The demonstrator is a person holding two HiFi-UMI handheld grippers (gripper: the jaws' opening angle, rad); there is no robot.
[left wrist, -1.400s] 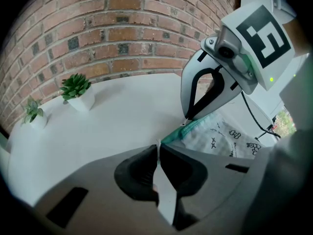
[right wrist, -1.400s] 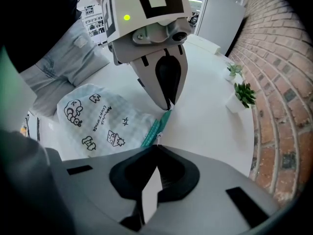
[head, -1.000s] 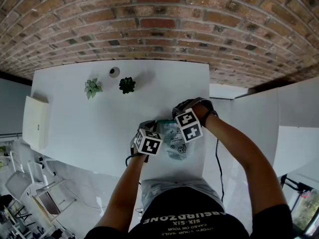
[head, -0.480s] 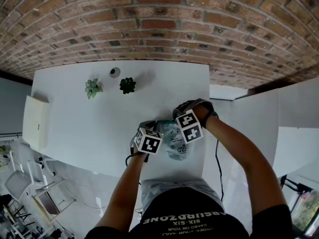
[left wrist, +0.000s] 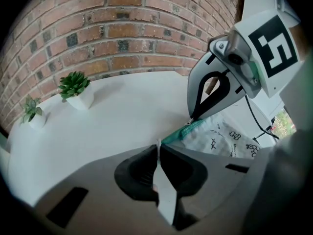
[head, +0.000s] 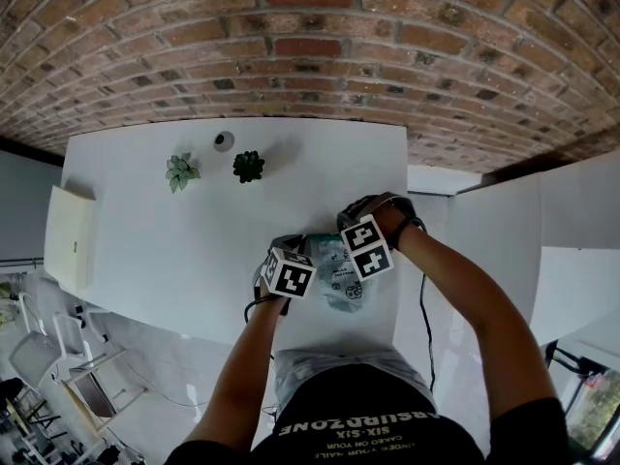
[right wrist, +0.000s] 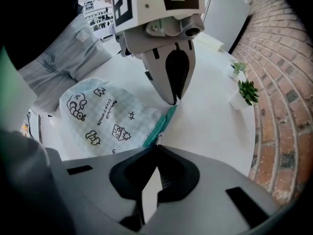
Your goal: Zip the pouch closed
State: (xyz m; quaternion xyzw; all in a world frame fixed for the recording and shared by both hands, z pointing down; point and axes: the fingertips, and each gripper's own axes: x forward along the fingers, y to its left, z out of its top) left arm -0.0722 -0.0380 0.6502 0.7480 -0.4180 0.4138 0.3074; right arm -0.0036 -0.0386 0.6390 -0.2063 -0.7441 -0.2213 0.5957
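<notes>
1. Left gripper view: the left tongs point(left wrist: 158, 148) are clamped on a thin white edge of the pouch point(left wrist: 222, 137), at one end of its teal zip point(left wrist: 182, 131). The right tongs point(left wrist: 190, 119) come down on the zip's other end. The pouch lies on the white bench point(left wrist: 122, 106). A dark plant point(left wrist: 74, 84) and a paler plant point(left wrist: 32, 112) stand well beyond the pouch.
2. Right gripper view: the right tongs are pressed together at the pouch's nearer zip end. I cannot tell whether they pinch the slider. The left tongs' tips meet the far end.
3. Head view: the pouch lies at the bench edge nearest the person, under both tongs.
</notes>
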